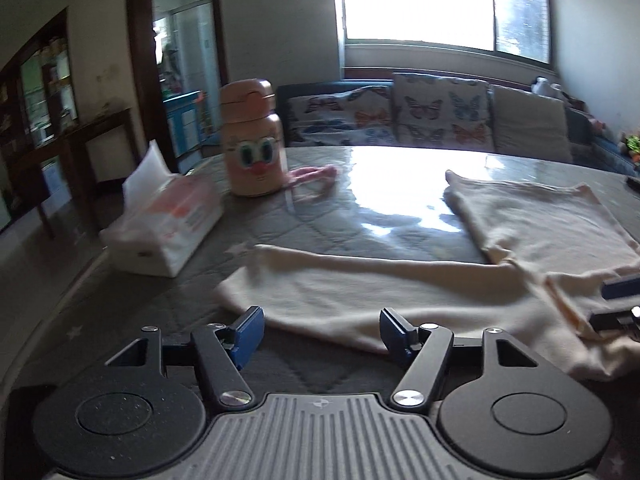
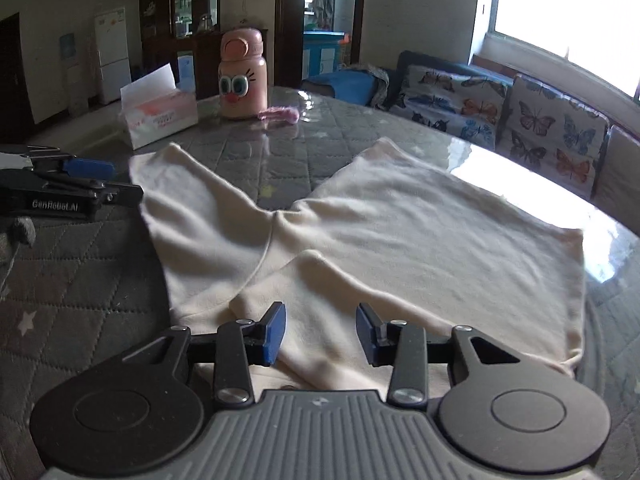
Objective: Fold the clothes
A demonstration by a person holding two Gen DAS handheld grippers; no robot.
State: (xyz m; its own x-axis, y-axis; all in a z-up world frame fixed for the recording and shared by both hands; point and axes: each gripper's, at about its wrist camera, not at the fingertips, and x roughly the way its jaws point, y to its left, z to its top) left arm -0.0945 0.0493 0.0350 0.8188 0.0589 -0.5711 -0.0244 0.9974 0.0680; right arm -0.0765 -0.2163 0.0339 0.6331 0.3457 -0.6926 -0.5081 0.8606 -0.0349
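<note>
A cream long-sleeved garment [image 2: 400, 232] lies spread flat on the quilted grey table [image 2: 80, 272]. One sleeve [image 2: 192, 208] stretches to the left; the other sleeve [image 2: 320, 280] is folded over the body. My right gripper [image 2: 321, 334] is open and empty, just above the folded sleeve at the near edge. In the left wrist view my left gripper [image 1: 320, 334] is open and empty, at the near edge of the outstretched sleeve [image 1: 360, 292]. The left gripper also shows in the right wrist view [image 2: 80, 184], beside the sleeve end. The right gripper's fingers [image 1: 620, 300] show at the left view's right edge.
A pink cartoon-face bottle [image 2: 242, 76] stands at the far side of the table, with a pink strap [image 2: 280, 115] beside it. A tissue pack [image 2: 158, 114] lies to its left. A sofa with butterfly cushions [image 2: 540, 120] runs behind the table.
</note>
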